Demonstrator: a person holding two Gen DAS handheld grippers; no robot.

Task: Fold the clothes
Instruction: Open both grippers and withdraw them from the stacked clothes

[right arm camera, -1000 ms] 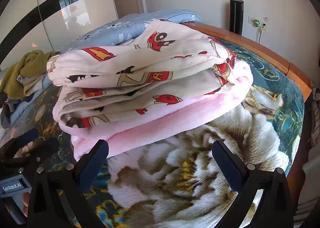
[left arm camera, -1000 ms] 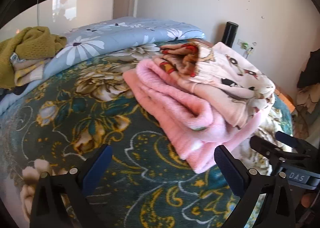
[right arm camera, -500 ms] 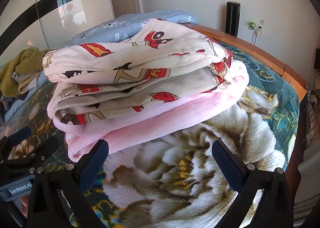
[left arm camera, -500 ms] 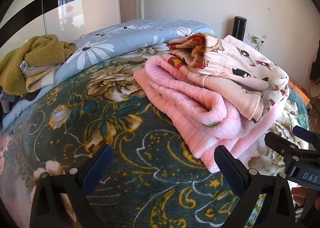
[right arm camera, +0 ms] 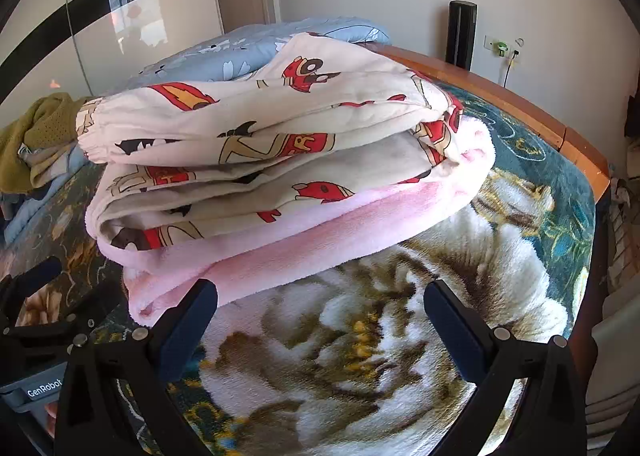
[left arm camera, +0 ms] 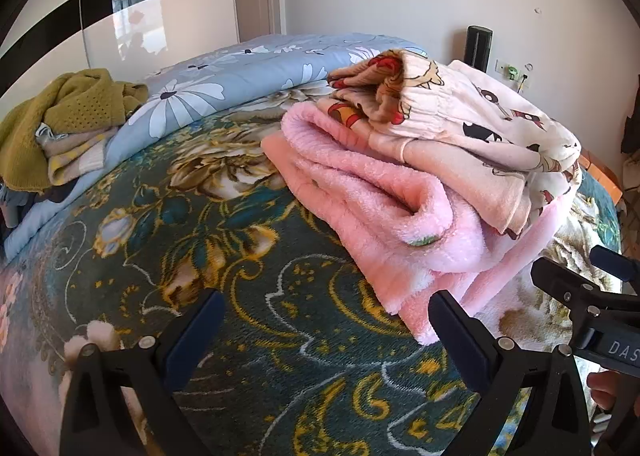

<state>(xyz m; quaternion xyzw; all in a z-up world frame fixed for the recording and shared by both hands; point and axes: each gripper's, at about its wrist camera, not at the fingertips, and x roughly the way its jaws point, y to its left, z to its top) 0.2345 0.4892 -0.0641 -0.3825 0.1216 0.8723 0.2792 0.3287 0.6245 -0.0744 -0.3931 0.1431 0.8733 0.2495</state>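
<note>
My left gripper (left arm camera: 324, 330) was spread wide, fingers (left arm camera: 456, 330) holding nothing, low over the floral bedspread (left arm camera: 224, 256). My right gripper (right arm camera: 320, 320) was likewise wide and empty. Folded stack lay on the bed between and ahead of both: cartoon-print garment (right arm camera: 264, 144) on top of the pink fleece (left arm camera: 384, 208), edges roughly aligned. Pink corner sat just beside my left gripper's right finger. Olive knit pile (left arm camera: 60, 124) lay well apart, on the blue daisy quilt (left arm camera: 224, 84).

home bedroom, bed (left arm camera: 240, 256) (floral blanket), wardrobe (left arm camera: 120, 16)
</note>
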